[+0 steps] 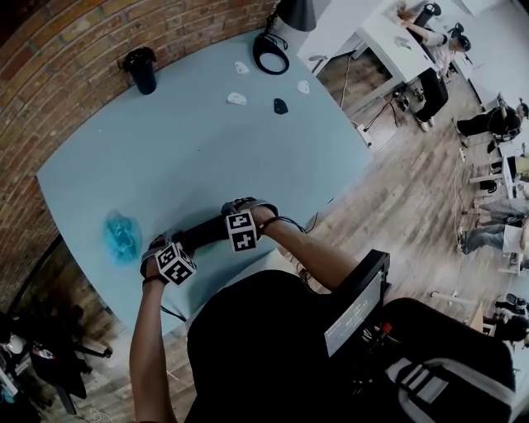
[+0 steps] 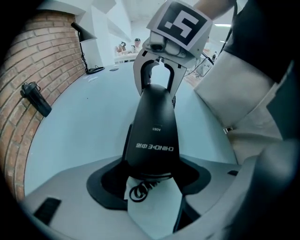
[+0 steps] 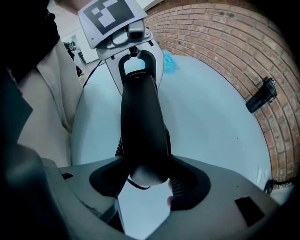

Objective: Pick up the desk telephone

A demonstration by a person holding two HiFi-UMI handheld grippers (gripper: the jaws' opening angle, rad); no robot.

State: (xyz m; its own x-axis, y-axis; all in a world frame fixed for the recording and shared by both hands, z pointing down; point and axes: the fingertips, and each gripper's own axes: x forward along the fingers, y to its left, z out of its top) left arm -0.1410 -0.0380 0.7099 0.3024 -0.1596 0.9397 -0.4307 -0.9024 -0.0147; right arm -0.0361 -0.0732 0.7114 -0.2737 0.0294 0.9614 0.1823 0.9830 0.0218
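Left gripper [image 2: 152,177] clamps one end of the black telephone handset [image 2: 152,122]. Right gripper [image 3: 144,174] grips the far end, directly opposite.

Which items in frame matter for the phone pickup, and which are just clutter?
Job: telephone handset, clamped by left gripper and right gripper.
Clutter: blue crumpled thing, desk lamp, black device by the wall, small white bits.

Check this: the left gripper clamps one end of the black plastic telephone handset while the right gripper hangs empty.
Not empty: the right gripper view shows the right gripper clamping the other end of the black plastic telephone handset. The left gripper does clamp one end.
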